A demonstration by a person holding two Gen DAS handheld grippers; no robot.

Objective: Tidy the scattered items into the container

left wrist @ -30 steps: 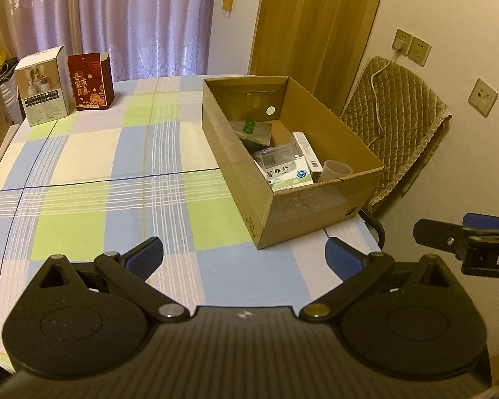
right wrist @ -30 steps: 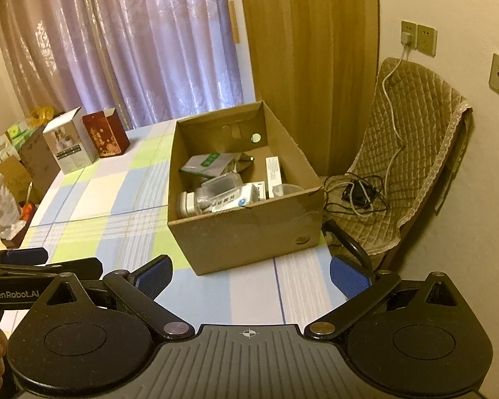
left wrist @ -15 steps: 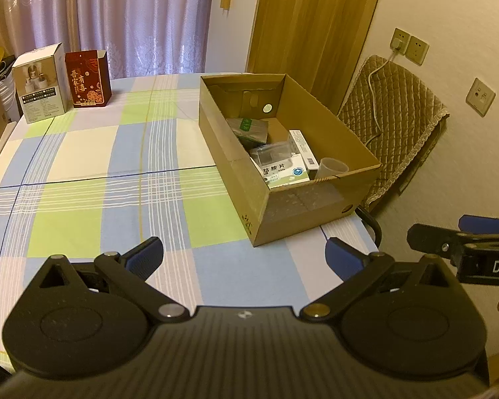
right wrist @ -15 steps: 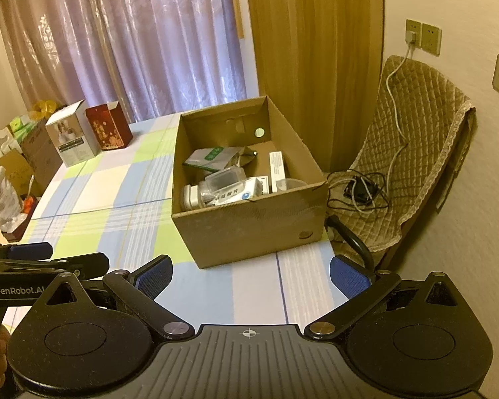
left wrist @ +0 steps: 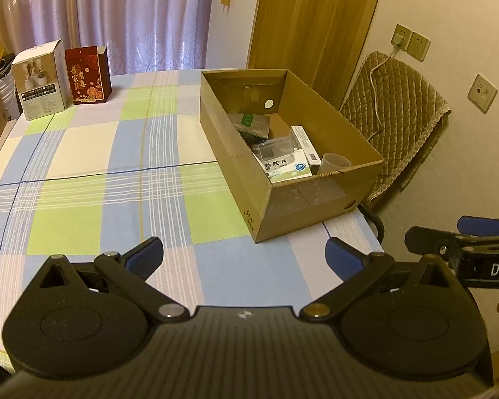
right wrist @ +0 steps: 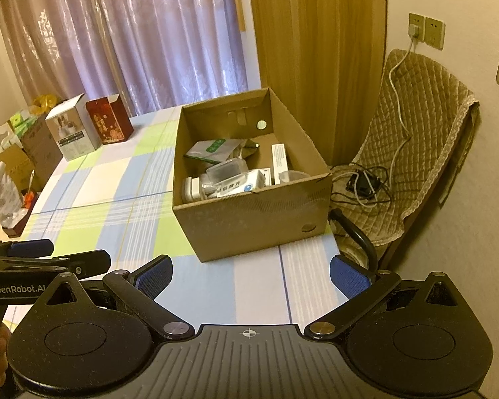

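A: Looked like the wrap-up stage. Left gripper [left wrist: 244, 254] spread wide with nothing between the fingers, right gripper [right wrist: 251, 274] same deal, wide open and empty.

B: And the stuff? Already down in the cardboard box [right wrist: 249, 219], out ahead of both sets of fingers: medicine carton [left wrist: 287, 168], pouch [right wrist: 213, 148], bottle [right wrist: 193, 189], cup [left wrist: 334, 163].

A: Bare checked desk [left wrist: 93, 153] just beyond the fingertips. Only two boxes [left wrist: 61, 78] standing far off to the left. Probably needed a call next: grab those or quit.
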